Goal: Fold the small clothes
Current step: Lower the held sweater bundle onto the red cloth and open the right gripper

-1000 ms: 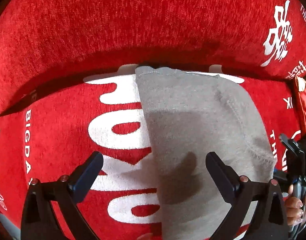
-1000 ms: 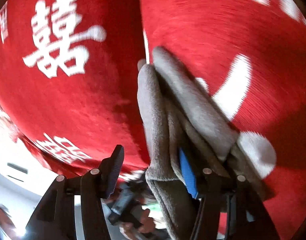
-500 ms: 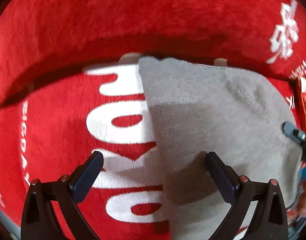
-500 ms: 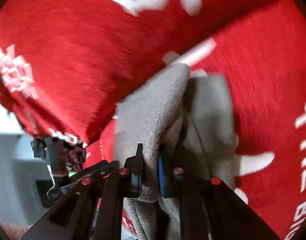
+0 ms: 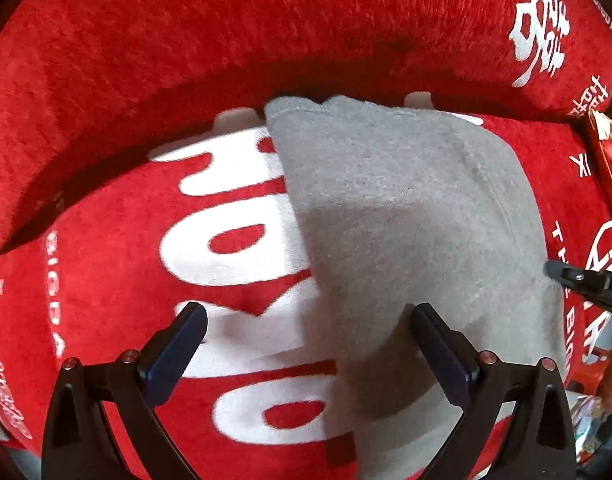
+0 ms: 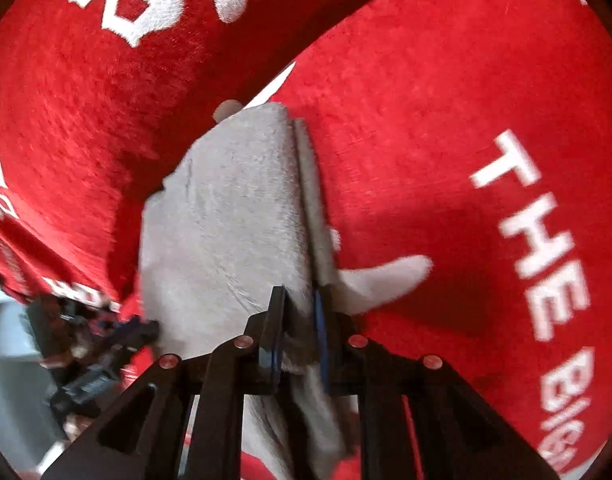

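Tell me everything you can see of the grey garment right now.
The grey garment looks like soft fleecy knit with a stitched seam. It lies on the red printed cover, doubled over, two layers showing at its edge. The right hand-held gripper is shut on that edge; the left hand-held gripper hangs open above it.

We see a red plush seat [image 5: 117,264], a sofa by the look of it, with a padded back [image 5: 225,32] rising behind it. Big white letters [image 5: 225,248] run across the seat, and smaller white characters [image 5: 540,32] sit on the back (too warped to read whole). A grey cloth [image 5: 406,208] lies on the seat, its far edge up against the back, covering part of the letters.
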### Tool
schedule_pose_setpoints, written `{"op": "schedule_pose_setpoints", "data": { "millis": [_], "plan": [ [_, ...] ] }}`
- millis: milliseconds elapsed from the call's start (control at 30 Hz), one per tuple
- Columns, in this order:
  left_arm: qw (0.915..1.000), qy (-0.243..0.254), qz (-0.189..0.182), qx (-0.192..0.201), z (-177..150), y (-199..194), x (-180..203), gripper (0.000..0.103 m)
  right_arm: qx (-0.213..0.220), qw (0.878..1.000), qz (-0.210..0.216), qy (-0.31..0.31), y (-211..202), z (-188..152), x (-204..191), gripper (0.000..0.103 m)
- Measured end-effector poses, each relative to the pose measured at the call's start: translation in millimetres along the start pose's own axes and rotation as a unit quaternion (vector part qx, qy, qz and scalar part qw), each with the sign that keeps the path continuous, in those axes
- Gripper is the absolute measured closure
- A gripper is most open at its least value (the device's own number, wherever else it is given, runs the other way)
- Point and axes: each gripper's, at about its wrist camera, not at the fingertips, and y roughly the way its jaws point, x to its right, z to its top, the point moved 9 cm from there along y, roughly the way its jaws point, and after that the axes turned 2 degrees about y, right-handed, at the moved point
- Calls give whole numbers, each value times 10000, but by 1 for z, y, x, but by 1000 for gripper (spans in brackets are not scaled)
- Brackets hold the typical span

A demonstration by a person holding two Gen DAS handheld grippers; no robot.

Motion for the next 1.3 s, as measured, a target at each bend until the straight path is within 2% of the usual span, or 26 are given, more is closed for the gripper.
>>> {"op": "schedule_pose_setpoints", "data": {
  "millis": [67, 100, 200, 267, 333, 367, 500, 533, 600, 700, 1033, 1200, 1300],
  "plan": [
    [10000, 64, 35, 39, -4, -7, -4, 1, 151, 9994, -277, -125, -16, -2, 3, 89],
    [10000, 85, -4, 23, -8, -8, -4, 1, 234, 9991, -278, -223, -26, -4, -1, 89],
    [9998, 135, -59, -114, -23, -6, -3, 1, 330, 9978, 69, -563, -47, -16, -24, 89],
    [9996, 149, -114, -189, -34, 0, 2, 1, 187, 9958, 211, -871, -49, -32, -42, 89],
    [9995, 156, -144, -223, -43, 4, 7, 1, -70, 9921, 145, -1243, -38, -52, -56, 89],
    [9995, 175, -135, -218, -48, 7, 10, 1, -165, 9899, 27, -1407, -28, -60, -61, 89],
    [9988, 279, -140, -389, -72, 21, 16, 1, -499, 9718, -1213, -1958, 13, -82, -25, 91],
    [9986, 315, -130, -411, -78, 23, 15, 1, -522, 9703, -1299, -1973, 19, -86, -13, 102],
    [9981, 418, -134, -439, -89, 25, 15, 1, -369, 9772, -999, -1834, 12, -86, -6, 103],
    [9970, 541, -122, -547, -102, 25, 13, 1, -394, 9811, -919, -1655, 8, -87, 0, 103],
    [9968, 470, 107, -632, -101, -4, 0, 1, -507, 9832, -1162, -1313, -2, -100, 0, 103],
    [9978, 273, 163, -577, -87, -20, -7, 1, -612, 9828, -1517, -857, -15, -102, 23, 99],
    [9983, 219, 216, -502, -75, -28, -10, 1, -560, 9876, -1399, -434, -27, -98, 32, 98]
  ]
}}
